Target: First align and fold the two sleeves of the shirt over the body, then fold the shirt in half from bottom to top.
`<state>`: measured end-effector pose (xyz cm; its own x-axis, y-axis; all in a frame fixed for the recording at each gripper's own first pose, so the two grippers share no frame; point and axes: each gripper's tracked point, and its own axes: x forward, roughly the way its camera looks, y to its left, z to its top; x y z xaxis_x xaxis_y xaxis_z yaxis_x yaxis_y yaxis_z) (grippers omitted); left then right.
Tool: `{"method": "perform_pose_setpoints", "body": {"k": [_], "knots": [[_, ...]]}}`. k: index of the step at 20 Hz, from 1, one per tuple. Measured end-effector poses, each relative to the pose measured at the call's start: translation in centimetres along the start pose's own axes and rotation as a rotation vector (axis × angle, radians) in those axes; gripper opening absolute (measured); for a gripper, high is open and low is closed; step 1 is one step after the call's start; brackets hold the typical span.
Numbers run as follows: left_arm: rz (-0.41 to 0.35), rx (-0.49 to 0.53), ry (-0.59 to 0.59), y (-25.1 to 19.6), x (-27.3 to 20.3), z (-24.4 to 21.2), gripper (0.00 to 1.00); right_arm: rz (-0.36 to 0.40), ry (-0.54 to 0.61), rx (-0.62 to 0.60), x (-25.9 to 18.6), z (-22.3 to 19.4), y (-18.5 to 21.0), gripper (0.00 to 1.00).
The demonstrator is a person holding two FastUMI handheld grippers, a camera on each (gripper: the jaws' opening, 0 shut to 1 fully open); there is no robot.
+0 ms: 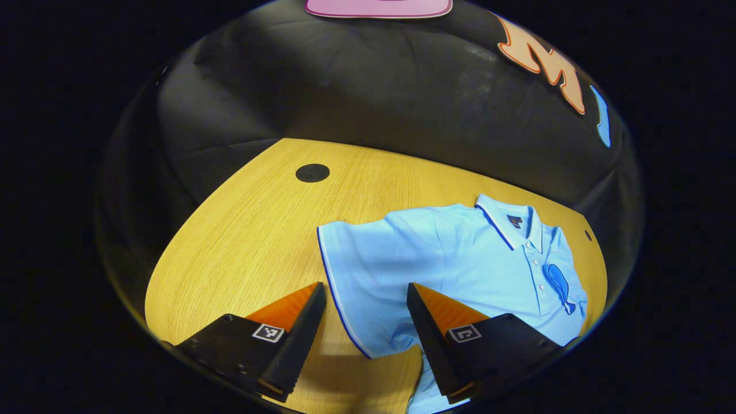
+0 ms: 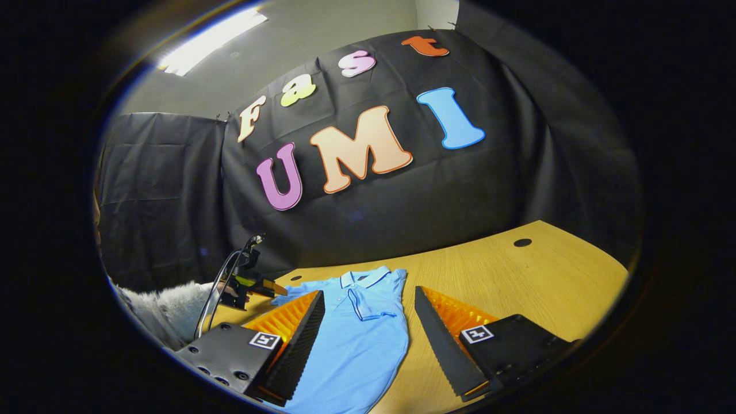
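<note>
Down at the near edge of the left gripper view, the left hand-held gripper (image 1: 366,313) is seen released, its jaws spread wide above the desk (image 1: 241,230) with nothing caught between them. Just past them lies the light blue polo shirt (image 1: 460,259), spread flat on the wood. Its left sleeve (image 1: 356,259), trimmed with a darker blue line, is laid out sideways, and the sleeve's edge runs right through the gap between the jaws. Farther along, the collar (image 1: 509,221) and button placket are seen, with a dark blue emblem on the chest. A round black cable cap (image 1: 312,172) is set into the desk farther back, well apart from the shirt.

Over in the right gripper view, the right hand-held gripper (image 2: 368,316) is likewise held released, jaws wide and empty, hovering over the shirt's lower body. One sleeve (image 2: 374,307) is already folded across the chest. Beyond, at the far left, the other gripper is spotted, held by a hand at the end of a fuzzy grey sleeve (image 2: 167,310). Another cable cap (image 2: 522,242) is seen at the far right.
</note>
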<state>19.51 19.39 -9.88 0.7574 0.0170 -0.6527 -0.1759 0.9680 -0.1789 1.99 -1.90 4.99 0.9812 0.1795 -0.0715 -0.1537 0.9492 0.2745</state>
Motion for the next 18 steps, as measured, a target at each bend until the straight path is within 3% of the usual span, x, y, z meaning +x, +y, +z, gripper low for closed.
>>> {"method": "perform_pose_setpoints", "body": {"k": [7, 11, 13, 14, 15, 16, 18], "knots": [[0.074, 0.04, 0.016, 1.1, 0.6, -0.4, 0.69, -0.016, 0.012, 0.032, 0.1, -0.5, -0.8, 0.98], [0.068, 0.05, 0.008, 0.4, 0.9, -0.1, 0.51, -0.02, 0.012, 0.039, 0.0, -0.3, -1.0, 0.98], [0.034, 0.05, 0.005, -0.4, 1.1, 0.0, 0.37, -0.024, 0.007, 0.044, -0.1, -0.1, -1.3, 0.98], [0.03, 0.048, 0.007, -0.6, 1.2, 0.1, 0.18, -0.026, 0.007, 0.049, -0.2, -0.1, -1.4, 0.98], [0.031, 0.049, 0.005, -0.6, 1.2, 0.0, 0.1, -0.027, 0.007, 0.057, -0.2, -0.1, -1.5, 0.98], [0.03, 0.048, 0.006, -0.7, 1.2, 0.0, 0.03, -0.026, 0.009, 0.063, -0.2, -0.2, -1.5, 0.98], [0.038, 0.043, 0.003, -0.6, 1.2, 0.1, 0.0, -0.028, 0.011, 0.066, -0.2, -0.3, -1.6, 0.98]]}}
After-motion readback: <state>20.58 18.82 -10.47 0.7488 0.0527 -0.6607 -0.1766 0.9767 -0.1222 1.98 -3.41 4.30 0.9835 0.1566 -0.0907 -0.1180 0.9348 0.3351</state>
